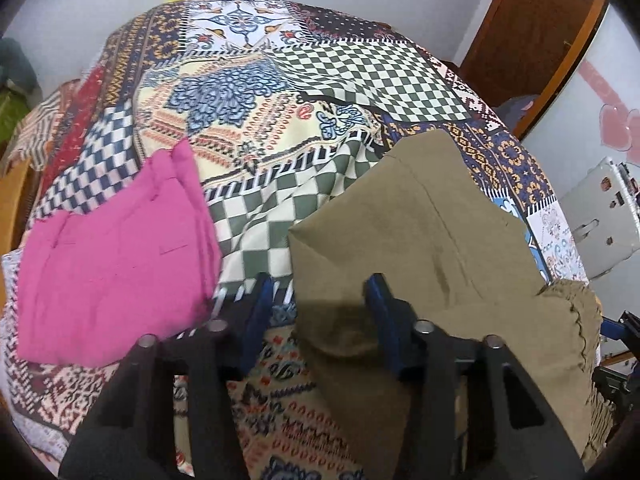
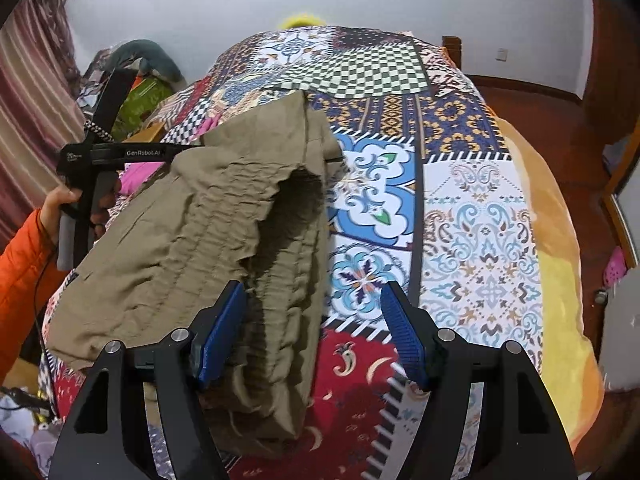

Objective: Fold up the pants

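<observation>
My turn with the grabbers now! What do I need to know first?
Left gripper: open, jaws around the near corner of the olive pants, not pinching.
Right gripper: open, over the pants' elastic waistband, nothing held.
The olive pants lie partly folded on the patchwork bedspread. The pink pants already lie folded beside them.
Left to do: grip and finish the olive fold.

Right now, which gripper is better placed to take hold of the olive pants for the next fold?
Probably left. The left gripper already straddles a corner of the olive pants, while the right gripper stands open beside the waistband.
</observation>
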Demonstrator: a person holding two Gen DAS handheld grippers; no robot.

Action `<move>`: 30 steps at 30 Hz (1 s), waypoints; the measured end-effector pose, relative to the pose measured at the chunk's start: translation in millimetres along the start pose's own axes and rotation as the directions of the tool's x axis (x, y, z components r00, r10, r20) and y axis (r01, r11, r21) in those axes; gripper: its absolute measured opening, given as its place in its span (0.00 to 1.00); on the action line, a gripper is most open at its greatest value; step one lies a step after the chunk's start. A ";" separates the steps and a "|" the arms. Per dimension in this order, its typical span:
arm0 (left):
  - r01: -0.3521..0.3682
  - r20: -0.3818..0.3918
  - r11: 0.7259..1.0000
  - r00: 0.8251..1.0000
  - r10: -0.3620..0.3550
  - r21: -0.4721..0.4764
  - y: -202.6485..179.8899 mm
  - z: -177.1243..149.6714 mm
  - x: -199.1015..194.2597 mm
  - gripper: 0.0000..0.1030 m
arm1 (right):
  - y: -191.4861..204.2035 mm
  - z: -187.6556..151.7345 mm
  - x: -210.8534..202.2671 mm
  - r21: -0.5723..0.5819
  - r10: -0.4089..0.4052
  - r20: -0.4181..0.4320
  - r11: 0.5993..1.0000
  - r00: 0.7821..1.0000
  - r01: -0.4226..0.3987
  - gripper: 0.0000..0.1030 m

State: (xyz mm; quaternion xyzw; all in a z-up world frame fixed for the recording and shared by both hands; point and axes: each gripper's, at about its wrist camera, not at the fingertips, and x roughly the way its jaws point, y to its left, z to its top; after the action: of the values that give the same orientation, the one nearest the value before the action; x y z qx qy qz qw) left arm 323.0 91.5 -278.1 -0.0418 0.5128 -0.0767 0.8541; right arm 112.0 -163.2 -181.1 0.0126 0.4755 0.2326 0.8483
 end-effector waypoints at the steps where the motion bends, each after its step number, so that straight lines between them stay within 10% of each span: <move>1: 0.008 -0.004 1.000 1.000 -0.008 0.002 -1.4 1.4 2.8 0.29 | -1.4 0.9 -0.1 0.005 0.001 0.003 1.000 1.000 -0.001 0.63; 10: -0.025 -0.010 1.000 1.000 0.025 -0.003 -3.7 8.7 7.7 0.04 | -3.6 6.8 -4.5 0.008 0.002 0.032 1.000 0.999 -0.002 0.63; 30: -0.145 0.026 0.986 0.989 0.148 -0.075 32.4 -90.5 -89.2 0.03 | 23.1 3.5 -35.3 -0.049 -0.002 0.089 0.999 0.996 0.007 0.64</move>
State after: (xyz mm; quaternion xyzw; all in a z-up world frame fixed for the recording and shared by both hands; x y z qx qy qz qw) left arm 204.7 139.5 -248.0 -0.0365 0.5035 0.0059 0.8632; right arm 90.4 -156.3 -145.3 0.0008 0.4313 0.2416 0.8693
